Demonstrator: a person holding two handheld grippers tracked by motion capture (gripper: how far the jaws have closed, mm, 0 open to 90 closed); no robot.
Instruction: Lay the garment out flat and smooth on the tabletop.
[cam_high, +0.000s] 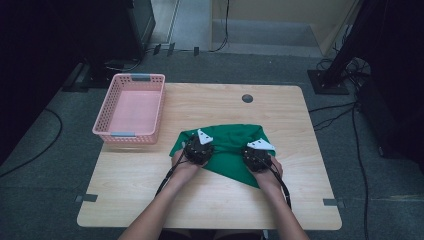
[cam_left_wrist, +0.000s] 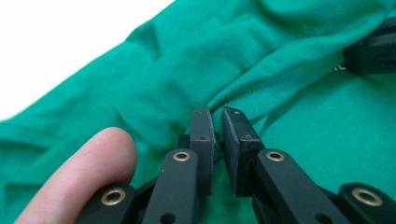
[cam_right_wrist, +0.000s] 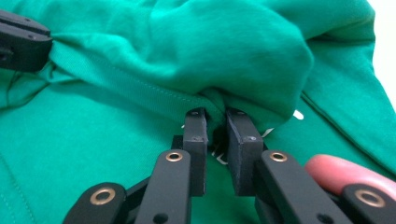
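A green garment (cam_high: 227, 145) lies crumpled on the wooden table (cam_high: 150, 180), near the middle. My left gripper (cam_high: 199, 150) rests on its left part, and in the left gripper view its jaws (cam_left_wrist: 217, 122) are shut on a stitched fold of the green cloth (cam_left_wrist: 154, 79). My right gripper (cam_high: 257, 156) sits on the garment's right part. Its jaws (cam_right_wrist: 215, 122) pinch a bunched hem of the cloth (cam_right_wrist: 243, 51) in the right gripper view. Each gripper view shows the other gripper's black tip farther off along the same hem.
A pink plastic basket (cam_high: 131, 107) stands empty at the table's left back corner. A small dark round grommet (cam_high: 247, 98) sits in the tabletop behind the garment. Cables and dark stands surround the table on the floor.
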